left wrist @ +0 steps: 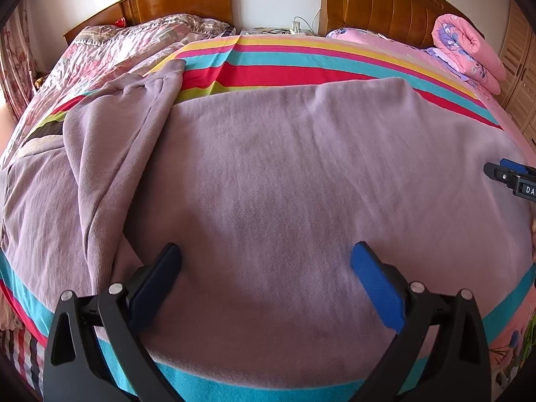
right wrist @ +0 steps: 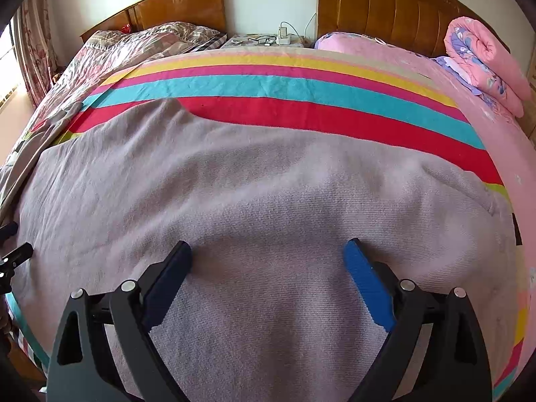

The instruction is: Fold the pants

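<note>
Lilac knit pants [left wrist: 284, 167] lie spread across a striped sheet [left wrist: 284, 57] on the bed. At the left, one leg [left wrist: 110, 154] is bunched and lies over the flat part. My left gripper [left wrist: 266, 251] is open just over the near part of the cloth, with nothing pinched between its blue pads. My right gripper [right wrist: 268, 248] is open wide low over the pants [right wrist: 251, 184], its pads apart on either side of a flat stretch of fabric. The right gripper's tip [left wrist: 509, 177] shows at the right edge of the left wrist view. The left gripper's tip [right wrist: 15, 256] shows at the left edge of the right wrist view.
A rolled pink floral quilt [right wrist: 485, 63] sits at the back right by a wooden headboard [right wrist: 385, 10]. A nightstand [right wrist: 264, 42] with glasses and a charger stands between two beds. A second bed with a floral cover [right wrist: 110, 57] lies to the left.
</note>
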The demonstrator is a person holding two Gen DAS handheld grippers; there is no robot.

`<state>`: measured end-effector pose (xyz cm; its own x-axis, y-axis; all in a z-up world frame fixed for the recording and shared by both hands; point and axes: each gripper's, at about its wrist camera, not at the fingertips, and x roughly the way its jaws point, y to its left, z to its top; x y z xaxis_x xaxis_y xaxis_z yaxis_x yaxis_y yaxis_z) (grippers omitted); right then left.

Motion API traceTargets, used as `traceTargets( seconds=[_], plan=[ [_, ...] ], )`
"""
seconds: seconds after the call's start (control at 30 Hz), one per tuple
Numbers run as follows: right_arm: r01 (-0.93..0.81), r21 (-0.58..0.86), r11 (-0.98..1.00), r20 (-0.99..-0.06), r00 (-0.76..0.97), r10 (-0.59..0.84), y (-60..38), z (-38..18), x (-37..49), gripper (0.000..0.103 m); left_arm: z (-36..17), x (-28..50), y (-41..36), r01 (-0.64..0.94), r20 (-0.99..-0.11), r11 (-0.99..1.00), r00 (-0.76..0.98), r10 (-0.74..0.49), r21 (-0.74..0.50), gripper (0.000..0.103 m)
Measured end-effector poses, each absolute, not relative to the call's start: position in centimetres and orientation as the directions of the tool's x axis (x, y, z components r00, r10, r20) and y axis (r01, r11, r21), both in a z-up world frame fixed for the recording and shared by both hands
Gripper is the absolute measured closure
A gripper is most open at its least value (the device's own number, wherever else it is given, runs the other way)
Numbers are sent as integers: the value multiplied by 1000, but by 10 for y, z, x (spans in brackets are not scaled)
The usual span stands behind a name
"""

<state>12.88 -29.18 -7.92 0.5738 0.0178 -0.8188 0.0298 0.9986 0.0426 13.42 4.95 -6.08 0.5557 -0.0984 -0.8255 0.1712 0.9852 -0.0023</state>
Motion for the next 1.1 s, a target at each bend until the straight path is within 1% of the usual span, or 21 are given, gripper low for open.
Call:
traceTargets(
  seconds=[0.03, 0.07, 0.1, 0.17, 0.2, 0.23, 0.3, 0.37, 0.43, 0.47, 0.53, 0.57, 0.6, 0.8, 0.83, 0.87, 0.9, 0.93, 0.97, 1.0, 1.1],
  plan=[
    [31, 46, 998, -817, 576, 20, -292, -80, 129, 14, -50, 126, 53, 186, -797, 982, 587, -141, -36, 7],
    [29, 46, 999, -817, 577, 20, -291, -79, 129, 14, -37, 116, 56, 221, -760, 973, 620, -196, -70, 7],
    [27, 46, 999, -817, 577, 22, -292, -79, 128, 14, -23, 105, 63, 242, -716, 967, 661, -224, -79, 6],
    [29, 56, 998, -819, 574, 29, -293, -79, 129, 13, 5, 88, 88, 203, -620, 977, 760, -194, -56, 5],
    [35, 54, 998, -821, 571, 25, -293, -77, 129, 14, 14, 84, 108, 161, -592, 985, 788, -167, -64, 4],
    [46, 49, 998, -818, 575, 14, -293, -73, 129, 14, 20, 84, 132, 104, -580, 991, 804, -132, -81, 3],
    [47, 53, 997, -796, 605, 14, -290, -60, 129, 14, 21, 88, 193, -58, -575, 990, 818, -27, -129, 1],
    [40, 76, 996, -756, 654, 32, -285, -42, 127, 14, 7, 100, 265, -242, -622, 951, 780, 72, -193, 1],
    [12, 112, 994, -729, 680, 74, -277, -28, 127, 14, -13, 109, 335, -390, -664, 879, 738, 119, -276, 5],
    [-9, 119, 993, -724, 684, 93, -269, -24, 128, 14, -22, 112, 363, -447, -684, 842, 717, 136, -302, 9],
    [-68, 112, 991, -712, 690, 128, -247, -17, 130, 14, -36, 114, 407, -473, -692, 790, 716, 86, -391, 24],
    [-94, 114, 989, -710, 688, 147, -237, -17, 132, 14, -42, 116, 422, -485, -694, 759, 717, 60, -435, 30],
    [-114, 121, 986, -710, 684, 166, -225, -16, 133, 14, -46, 118, 433, -506, -703, 734, 709, 54, -453, 37],
    [-228, 143, 963, -731, 631, 258, -168, -26, 137, 14, -59, 117, 446, -488, -667, 680, 745, -2, -547, 42],
    [-248, 145, 958, -734, 622, 272, -159, -27, 138, 14, -62, 119, 447, -492, -667, 673, 745, -4, -552, 49],
    [-265, 139, 954, -736, 617, 278, -150, -28, 138, 14, -63, 120, 448, -495, -670, 676, 742, 4, -545, 53],
    [-280, 133, 951, -737, 613, 283, -143, -29, 137, 14, -62, 120, 448, -499, -674, 686, 739, 16, -530, 69],
    [-298, 130, 946, -737, 609, 293, -135, -28, 137, 14, -62, 120, 449, -499, -674, 693, 738, 26, -520, 93],
    [-314, 129, 941, -735, 606, 303, -129, -27, 136, 14, -61, 118, 450, -494, -664, 690, 747, 26, -529, 98],
    [-326, 121, 938, -731, 610, 306, -124, -25, 134, 14, -59, 114, 450, -492, -652, 688, 757, 37, -533, 98],
    [-351, 97, 931, -723, 618, 308, -115, -21, 131, 14, -46, 112, 443, -510, -649, 729, 752, 120, -457, 98]
  ],
)
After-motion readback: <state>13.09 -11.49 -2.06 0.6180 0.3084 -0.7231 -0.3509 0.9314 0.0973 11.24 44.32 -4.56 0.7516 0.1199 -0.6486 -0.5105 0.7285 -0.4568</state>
